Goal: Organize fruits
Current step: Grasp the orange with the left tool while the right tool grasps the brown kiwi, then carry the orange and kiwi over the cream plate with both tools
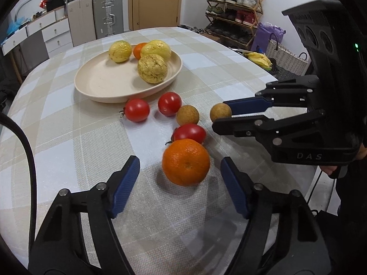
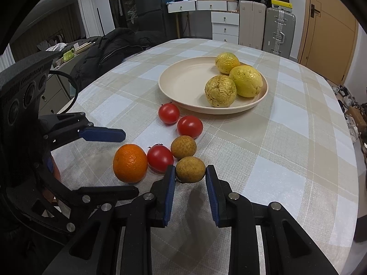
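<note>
Right tool (image 2: 190, 174): pads touching brown fruit (image 2: 190, 169), grasping it for the plate (image 2: 183, 87). Left tool (image 1: 181, 174): released, straddling orange (image 1: 185, 162), mid-tabletop (image 1: 68, 137).

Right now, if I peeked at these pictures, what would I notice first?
Probably the big orange, sitting on the checked tablecloth between the open fingers of the left gripper. Next, the right gripper closes around a small brown fruit. Behind them, three red tomatoes lie loose, and a beige plate holds wrinkly yellow fruits.
</note>
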The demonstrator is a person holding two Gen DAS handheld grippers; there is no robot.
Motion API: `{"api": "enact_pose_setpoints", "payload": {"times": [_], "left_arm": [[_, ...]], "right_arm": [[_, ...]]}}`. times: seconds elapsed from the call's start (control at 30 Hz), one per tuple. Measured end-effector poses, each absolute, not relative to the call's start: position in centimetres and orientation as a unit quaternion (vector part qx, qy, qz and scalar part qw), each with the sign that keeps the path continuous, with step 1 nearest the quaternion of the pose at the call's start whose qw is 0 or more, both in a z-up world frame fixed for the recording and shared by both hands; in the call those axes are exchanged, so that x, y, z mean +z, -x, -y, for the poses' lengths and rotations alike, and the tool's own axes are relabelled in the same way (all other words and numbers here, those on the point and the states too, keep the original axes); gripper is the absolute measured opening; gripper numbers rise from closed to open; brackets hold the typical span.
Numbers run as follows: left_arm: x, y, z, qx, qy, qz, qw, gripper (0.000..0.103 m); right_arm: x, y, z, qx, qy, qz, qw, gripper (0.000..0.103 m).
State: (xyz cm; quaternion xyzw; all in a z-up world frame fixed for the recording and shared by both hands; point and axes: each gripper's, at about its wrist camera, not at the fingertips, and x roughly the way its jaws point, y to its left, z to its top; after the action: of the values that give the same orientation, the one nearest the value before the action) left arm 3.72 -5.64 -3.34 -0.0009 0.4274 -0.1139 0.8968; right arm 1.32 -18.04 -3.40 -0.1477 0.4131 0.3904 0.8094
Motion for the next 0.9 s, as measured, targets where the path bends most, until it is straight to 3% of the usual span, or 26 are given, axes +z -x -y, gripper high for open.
{"api": "enact_pose_setpoints", "payload": {"times": [0.23,0.9], "left_arm": [[-3.5,-3.6,6.0,-0.130,-0.003,-0.431,0.893,0.039],[-1.5,-3.3,3.8,-0.105,0.031,-0.384,0.917,0.038]], "right_arm": [[-3.4,-1.3,18.0,0.391,0.147,-0.412,0.810,0.027],[-2.2,-1.1,18.4,0.391,0.131,-0.387,0.825,0.027]]}}
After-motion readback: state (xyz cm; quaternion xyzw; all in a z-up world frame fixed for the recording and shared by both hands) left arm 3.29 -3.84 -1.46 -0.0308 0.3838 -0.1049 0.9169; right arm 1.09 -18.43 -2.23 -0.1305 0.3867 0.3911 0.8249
